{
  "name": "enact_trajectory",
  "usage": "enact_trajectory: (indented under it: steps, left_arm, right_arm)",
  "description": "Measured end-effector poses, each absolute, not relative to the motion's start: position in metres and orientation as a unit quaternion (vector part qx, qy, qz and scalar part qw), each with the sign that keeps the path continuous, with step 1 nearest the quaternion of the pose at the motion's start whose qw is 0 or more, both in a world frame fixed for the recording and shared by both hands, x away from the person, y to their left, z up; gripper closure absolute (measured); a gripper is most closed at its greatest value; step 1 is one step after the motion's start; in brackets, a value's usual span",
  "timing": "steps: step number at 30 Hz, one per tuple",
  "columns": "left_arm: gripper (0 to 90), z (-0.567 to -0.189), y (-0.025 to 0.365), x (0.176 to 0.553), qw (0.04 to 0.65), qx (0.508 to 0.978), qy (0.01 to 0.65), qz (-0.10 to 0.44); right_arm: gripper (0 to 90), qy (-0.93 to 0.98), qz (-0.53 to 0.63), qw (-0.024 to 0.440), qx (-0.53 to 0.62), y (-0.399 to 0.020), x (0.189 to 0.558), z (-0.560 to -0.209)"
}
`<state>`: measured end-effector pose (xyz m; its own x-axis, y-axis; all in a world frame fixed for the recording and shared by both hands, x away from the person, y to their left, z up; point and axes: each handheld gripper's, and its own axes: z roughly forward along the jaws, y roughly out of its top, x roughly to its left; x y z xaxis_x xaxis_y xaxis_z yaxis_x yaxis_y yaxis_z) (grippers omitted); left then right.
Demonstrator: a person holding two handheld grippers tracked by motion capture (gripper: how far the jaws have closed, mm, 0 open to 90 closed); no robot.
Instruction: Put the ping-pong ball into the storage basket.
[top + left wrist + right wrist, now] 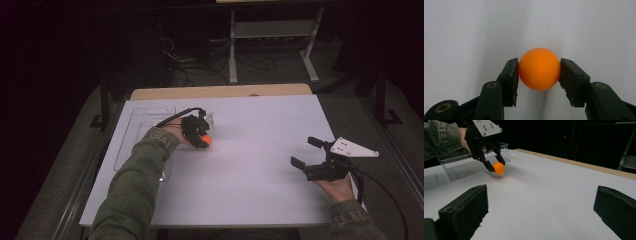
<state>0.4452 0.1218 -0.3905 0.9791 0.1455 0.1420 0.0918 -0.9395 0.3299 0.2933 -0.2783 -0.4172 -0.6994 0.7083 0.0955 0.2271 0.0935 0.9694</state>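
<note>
We see a big white table point(260, 190) under a dim light. At its left side lies a clear plastic tray point(142, 125), long and see-through. Our left gripper point(202, 140) is just beside that tray, out over the white top. Its two black jaws pinch a small orange ball point(539, 68), one pad pressed on each side. In the right gripper view the ball point(498, 168) sits low at the table top, near the tray wall point(461, 167); we cannot tell if it touches the top. Our right gripper point(306, 152) rests well apart at the right edge, its jaws spread wide with nothing between them.
</note>
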Motion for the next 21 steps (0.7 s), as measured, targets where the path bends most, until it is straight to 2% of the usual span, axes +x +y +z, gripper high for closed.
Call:
enact_trajectory:
  steps: [21]
  left_arm:
    - [50.5,-0.368,0.133,0.435,0.183,0.976,0.062,0.097]
  right_arm:
    - [0.0,0.712,0.586,0.203,0.329,-0.277,0.294,-0.418]
